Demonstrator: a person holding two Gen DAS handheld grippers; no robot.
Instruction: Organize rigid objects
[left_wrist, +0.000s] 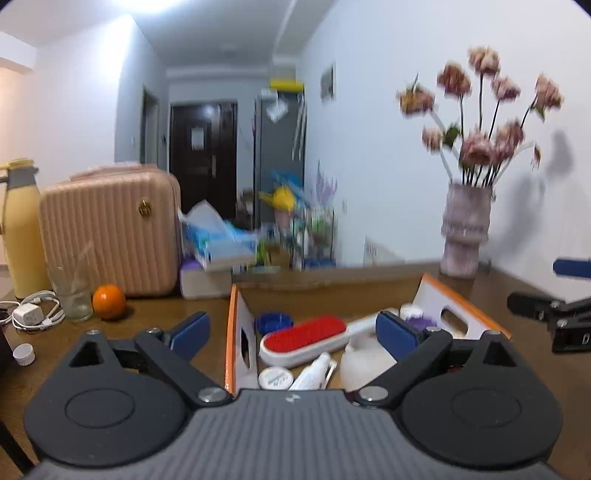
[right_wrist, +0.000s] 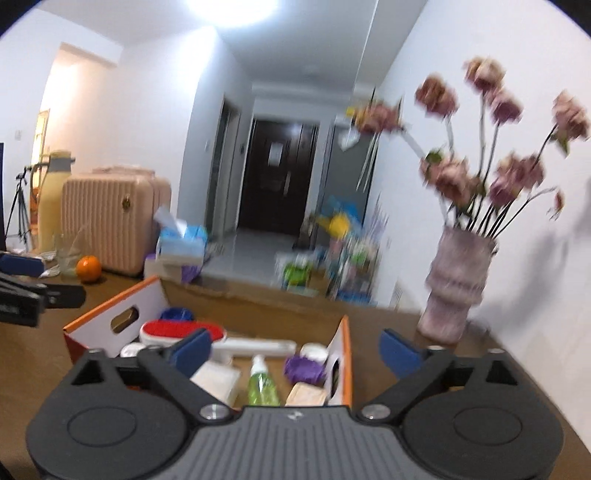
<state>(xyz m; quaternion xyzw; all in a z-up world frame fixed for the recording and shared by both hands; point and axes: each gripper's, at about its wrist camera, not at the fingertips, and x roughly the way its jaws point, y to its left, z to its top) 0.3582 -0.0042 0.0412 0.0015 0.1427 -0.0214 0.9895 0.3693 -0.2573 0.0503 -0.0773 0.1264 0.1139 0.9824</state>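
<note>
Both grippers are hovering above the orange-edged box (left_wrist: 465, 295): the left gripper (left_wrist: 291, 332) and the right gripper (right_wrist: 299, 350) are standing with jaws wide and empty. The red brush (left_wrist: 306, 332), bottles and jars are lying inside. Packing appears finished; the next move likely calls for locating any remaining loose item.

No text, label or number can be read in either view. The sheet of paper on the dark door (right_wrist: 280, 173), at twelve o'clock down the hallway, and the round emblem on the pink case (left_wrist: 110, 232) are too blurred.
</note>
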